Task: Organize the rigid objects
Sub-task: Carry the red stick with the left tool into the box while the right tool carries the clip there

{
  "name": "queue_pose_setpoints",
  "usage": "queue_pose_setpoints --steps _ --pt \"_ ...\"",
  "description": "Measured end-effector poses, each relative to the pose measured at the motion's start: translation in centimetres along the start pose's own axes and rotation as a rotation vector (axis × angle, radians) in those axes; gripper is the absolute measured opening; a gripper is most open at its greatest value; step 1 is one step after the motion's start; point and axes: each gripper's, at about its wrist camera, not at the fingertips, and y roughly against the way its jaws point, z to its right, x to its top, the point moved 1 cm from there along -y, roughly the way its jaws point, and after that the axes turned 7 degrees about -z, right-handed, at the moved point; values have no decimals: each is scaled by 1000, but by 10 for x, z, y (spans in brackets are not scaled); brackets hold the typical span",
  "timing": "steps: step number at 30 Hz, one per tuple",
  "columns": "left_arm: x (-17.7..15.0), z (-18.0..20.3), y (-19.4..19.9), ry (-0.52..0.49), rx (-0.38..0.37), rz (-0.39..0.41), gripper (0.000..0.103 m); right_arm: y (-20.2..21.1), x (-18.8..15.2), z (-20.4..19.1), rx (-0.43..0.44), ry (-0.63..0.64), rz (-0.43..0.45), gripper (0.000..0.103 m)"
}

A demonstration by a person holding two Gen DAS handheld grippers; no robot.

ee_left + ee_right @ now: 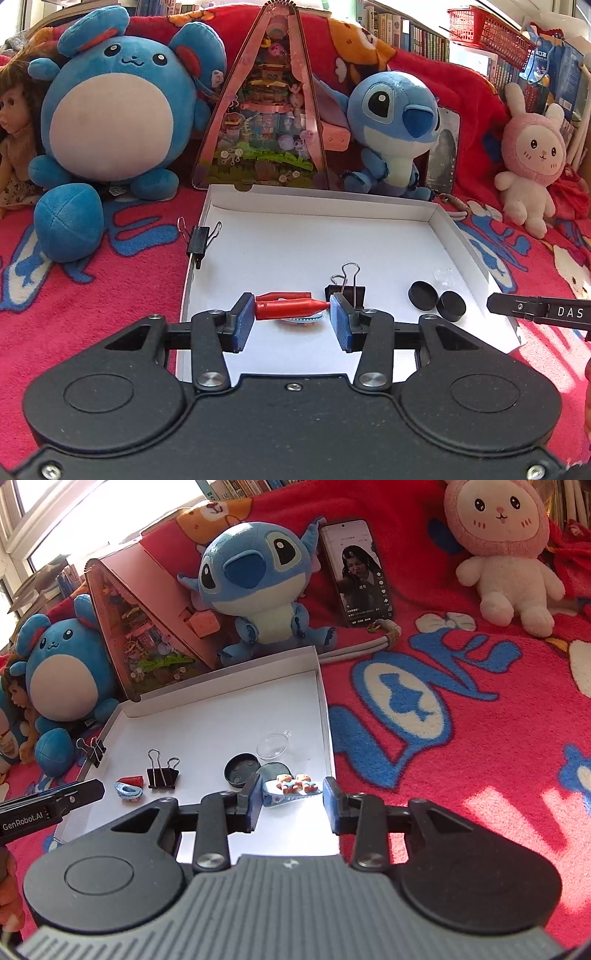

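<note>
My left gripper (291, 310) is shut on a red hair clip (284, 309), gripped end to end between the blue pads, low over the white tray (369, 210). Under it on the tray lie a pale blue clip (301, 320) and another red piece (284, 295). My right gripper (291, 795) is shut on a blue hair clip with two small bears (293, 786), over the tray's near right corner. Each gripper shows at the edge of the other's view: the right gripper (495, 303) and the left gripper (98, 788).
In the tray are a black binder clip (162, 773), two black round caps (423, 295) (450, 306) and a clear dome (273, 746). Another binder clip (199, 240) grips the left rim. Plush toys (391, 129), a pink triangular house (266, 122) and a phone (360, 572) line the red blanket behind.
</note>
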Motion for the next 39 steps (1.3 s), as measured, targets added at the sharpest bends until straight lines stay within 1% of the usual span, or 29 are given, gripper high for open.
queue_pose_setpoints --steps 6,10,20,26,39 --pt "0 -7 -11 31 3 -34 42 -10 3 -4 18 -12 -29 40" --pt "-2 -7 -13 29 11 -41 42 -17 2 -6 27 -19 -47 40" --pt "-10 -5 -21 28 12 -64 42 -23 1 -8 18 -12 -65 41" --pt "-13 -1 -24 16 16 -71 42 -27 -1 -12 -3 12 -61 41" --pt "-13 3 -29 -1 40 -56 43 -33 -5 -22 -36 58 -44 41"
